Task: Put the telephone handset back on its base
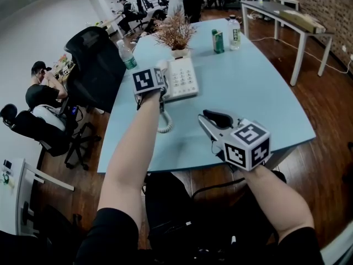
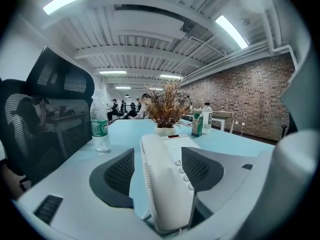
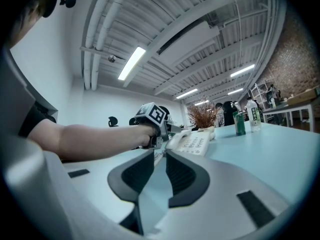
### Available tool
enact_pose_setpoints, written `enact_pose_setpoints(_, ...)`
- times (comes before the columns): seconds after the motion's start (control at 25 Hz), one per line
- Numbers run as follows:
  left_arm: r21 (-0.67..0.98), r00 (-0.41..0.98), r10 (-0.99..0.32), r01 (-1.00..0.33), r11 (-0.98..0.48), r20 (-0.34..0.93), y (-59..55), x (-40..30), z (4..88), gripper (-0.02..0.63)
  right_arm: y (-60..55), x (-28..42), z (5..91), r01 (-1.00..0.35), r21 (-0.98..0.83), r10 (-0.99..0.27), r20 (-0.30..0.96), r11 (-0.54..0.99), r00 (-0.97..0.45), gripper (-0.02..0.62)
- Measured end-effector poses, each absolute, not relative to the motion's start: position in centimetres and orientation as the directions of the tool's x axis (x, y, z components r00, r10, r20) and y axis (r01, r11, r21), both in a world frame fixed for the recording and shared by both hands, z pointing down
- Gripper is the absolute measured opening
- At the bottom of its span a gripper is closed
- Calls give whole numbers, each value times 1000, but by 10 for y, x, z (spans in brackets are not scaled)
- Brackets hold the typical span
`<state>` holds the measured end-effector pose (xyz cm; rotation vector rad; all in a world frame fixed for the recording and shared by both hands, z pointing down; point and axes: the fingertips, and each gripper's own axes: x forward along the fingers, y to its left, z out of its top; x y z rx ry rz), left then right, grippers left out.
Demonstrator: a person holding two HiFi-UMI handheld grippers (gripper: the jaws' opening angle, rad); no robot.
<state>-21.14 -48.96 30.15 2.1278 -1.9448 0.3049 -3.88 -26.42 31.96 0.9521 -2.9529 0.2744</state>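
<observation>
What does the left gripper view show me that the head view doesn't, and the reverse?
Left gripper view only: the handset lying between the parted jaws of the left gripper, with a gap visible beside the left pad. Head view only: the right gripper, empty, over the table, and the coiled cord trailing on it. Both: the phone base, the dried plant, the water bottle and the green carton.

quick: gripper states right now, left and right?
Left gripper: jaws open, telephone handset between them, not clamped.
Right gripper: jaws only narrowly apart, nothing between them.
</observation>
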Motion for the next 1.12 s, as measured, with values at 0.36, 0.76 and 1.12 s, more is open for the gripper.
enact_pose_setpoints(0.36,117,267,-949,-961,-249,171,-425,-203,271,290,-264,-40,321,-583,-133,-576,87,802,-813,84)
enact_pose_setpoints(0.76,27,422,-906,-906,-423,-34,-288,-188,237,38,-267,-37,324,-602,-114,-594,99,790,-798,63)
enact_pose_setpoints(1.12,59,462,-884,-883,-466,-71,-240,-196,254,0,-269,-38,328,-628,-60,-619,124,776,-776,26)
